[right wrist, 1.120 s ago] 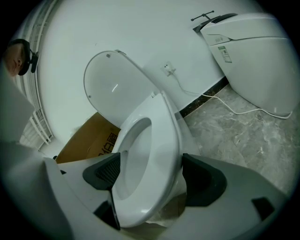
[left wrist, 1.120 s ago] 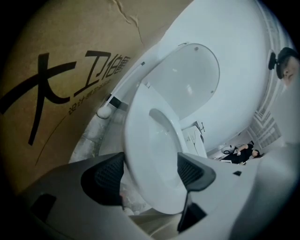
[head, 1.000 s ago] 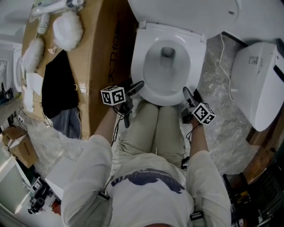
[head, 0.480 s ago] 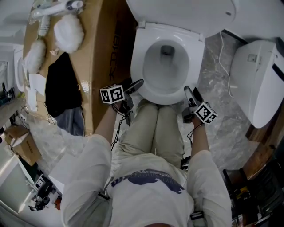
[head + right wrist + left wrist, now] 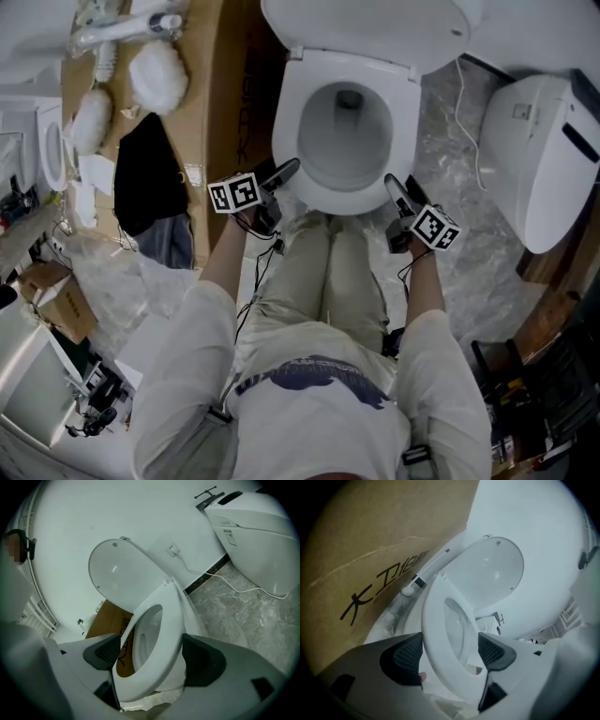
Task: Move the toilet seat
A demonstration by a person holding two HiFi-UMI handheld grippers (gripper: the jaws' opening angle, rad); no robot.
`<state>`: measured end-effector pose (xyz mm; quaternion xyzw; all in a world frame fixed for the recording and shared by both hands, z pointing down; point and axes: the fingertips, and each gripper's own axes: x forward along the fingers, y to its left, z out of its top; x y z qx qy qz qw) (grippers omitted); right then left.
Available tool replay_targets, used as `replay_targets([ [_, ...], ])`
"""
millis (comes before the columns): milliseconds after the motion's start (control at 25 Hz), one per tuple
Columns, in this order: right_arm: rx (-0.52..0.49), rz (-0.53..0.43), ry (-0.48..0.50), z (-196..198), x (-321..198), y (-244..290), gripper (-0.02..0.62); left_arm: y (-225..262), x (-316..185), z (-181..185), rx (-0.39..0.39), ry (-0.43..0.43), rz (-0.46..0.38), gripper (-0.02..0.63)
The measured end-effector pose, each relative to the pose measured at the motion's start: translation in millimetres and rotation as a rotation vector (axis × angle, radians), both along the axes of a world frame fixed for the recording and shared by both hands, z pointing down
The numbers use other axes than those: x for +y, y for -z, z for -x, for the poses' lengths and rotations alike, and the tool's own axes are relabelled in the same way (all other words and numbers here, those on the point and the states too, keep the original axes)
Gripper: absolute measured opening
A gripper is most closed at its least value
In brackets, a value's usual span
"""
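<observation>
Cardboard box [image 5: 214,94] w/ black print stands left of the left gripper [image 5: 451,654], whose jaws are clamped on the toilet seat [image 5: 433,637], its front-left rim filling the gap btwn the pads. Seat's front end is tilted up off the bowl [image 5: 349,141]. The lid [image 5: 119,571] stands upright beyond both grippers, against the wall. Right gripper [image 5: 151,652] grasps the seat's front-right rim the same way. Right of it: grey marble floor [image 5: 255,620], a white cord [image 5: 206,573], a 2nd white toilet [image 5: 255,531].
</observation>
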<state>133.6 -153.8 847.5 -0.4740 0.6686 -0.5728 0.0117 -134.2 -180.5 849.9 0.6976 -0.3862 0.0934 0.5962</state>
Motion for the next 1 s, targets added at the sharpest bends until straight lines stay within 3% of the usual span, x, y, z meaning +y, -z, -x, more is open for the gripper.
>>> replay_targets([
  [400, 0.004, 0.000, 0.045, -2.8, -12.0, 53.7, 0.428, 60.1, -19.5, -5.9, -0.031, 0.033, 0.001, 0.350],
  [800, 0.031, 0.008, 0.131, -0.3, -17.1, 67.5, 0.438, 70.1, -28.0, -5.9, -0.058, 0.102, 0.011, 0.350],
  [1000, 0.013, 0.012, 0.113, -1.5, -19.7, 71.9, 0.437, 76.9, -31.6, -5.8, -0.036, 0.118, 0.014, 0.350],
])
